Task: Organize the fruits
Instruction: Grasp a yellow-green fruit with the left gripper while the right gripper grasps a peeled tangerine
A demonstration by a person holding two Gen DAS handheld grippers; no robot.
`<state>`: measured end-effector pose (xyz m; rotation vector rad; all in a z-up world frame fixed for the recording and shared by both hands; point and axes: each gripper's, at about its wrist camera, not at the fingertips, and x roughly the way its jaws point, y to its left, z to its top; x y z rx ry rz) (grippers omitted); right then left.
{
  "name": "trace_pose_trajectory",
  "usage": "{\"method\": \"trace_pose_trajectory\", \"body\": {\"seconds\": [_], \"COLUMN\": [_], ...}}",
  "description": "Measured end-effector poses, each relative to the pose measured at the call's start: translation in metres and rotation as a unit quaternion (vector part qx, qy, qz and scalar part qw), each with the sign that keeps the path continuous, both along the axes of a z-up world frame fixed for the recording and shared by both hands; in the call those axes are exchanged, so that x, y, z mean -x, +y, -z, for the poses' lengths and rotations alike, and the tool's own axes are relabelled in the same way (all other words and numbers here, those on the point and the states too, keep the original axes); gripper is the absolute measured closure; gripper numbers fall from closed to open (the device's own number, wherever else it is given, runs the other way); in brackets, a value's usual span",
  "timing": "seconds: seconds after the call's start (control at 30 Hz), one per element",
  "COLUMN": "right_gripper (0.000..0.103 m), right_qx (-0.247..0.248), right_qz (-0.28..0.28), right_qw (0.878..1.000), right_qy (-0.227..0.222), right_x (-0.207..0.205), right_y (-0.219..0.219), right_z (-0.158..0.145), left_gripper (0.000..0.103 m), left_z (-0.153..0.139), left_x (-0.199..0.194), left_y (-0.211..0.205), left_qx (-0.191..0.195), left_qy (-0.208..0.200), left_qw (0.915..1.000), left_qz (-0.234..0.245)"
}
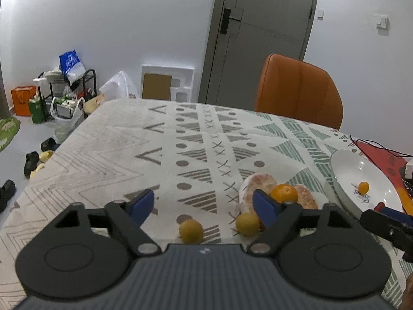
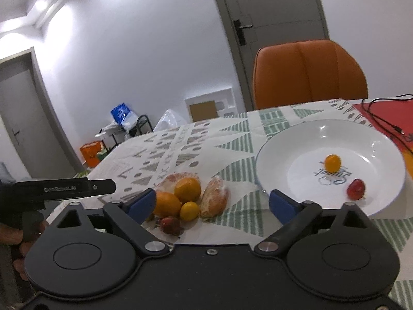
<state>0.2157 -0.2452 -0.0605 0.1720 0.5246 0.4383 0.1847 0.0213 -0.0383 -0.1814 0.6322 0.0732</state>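
Orange kumquat stands upright in plate.

**My table and what lies on it**

I see a table under a white cloth printed with grey and green triangles. On it sit a wide white ceramic plate, a red mat with a thin black cable across it, and a huddle of fruit: two wrapped peeled pomelo pieces, oranges, small yellow round fruits and a dark red one.

Kumquat (small, orange) in plate
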Motion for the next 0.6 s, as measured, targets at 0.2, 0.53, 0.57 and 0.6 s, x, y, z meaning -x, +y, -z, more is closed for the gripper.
{"method": "trace_pose_trajectory", "body": {"seconds": [0.2,0.53,0.57,0.6], "right_gripper": [0.032,0.06,0.06,0.06], "right_qx": [0.01,0.018,0.018,0.019], "right_qz": [-0.006,-0.017,-0.02,-0.022], "right_qw": [1.0,0.998,0.998,0.998], "right_qy": [0.027,0.058,0.059,0.059], "right_x": [-0.008,-0.021,-0.022,-0.023], "right_y": [0.009,0.02,0.022,0.024], "right_z": [0.009,0.021,0.022,0.022], "left_gripper": [0.04,0.063,0.07,0.072], "left_z": [0.017,0.037,0.037,0.037], "left_x": [-0.005,-0.008,-0.009,-0.009], "left_y": [0.008,0.012,0.013,0.014], "left_qx": [0.02,0.031,0.032,0.034], "left_qy": [0.029,0.055,0.055,0.054], "left_qw": [0.9994,0.998,0.998,0.998], "left_qz": [-0.003,0.001,0.0,0.001]}}
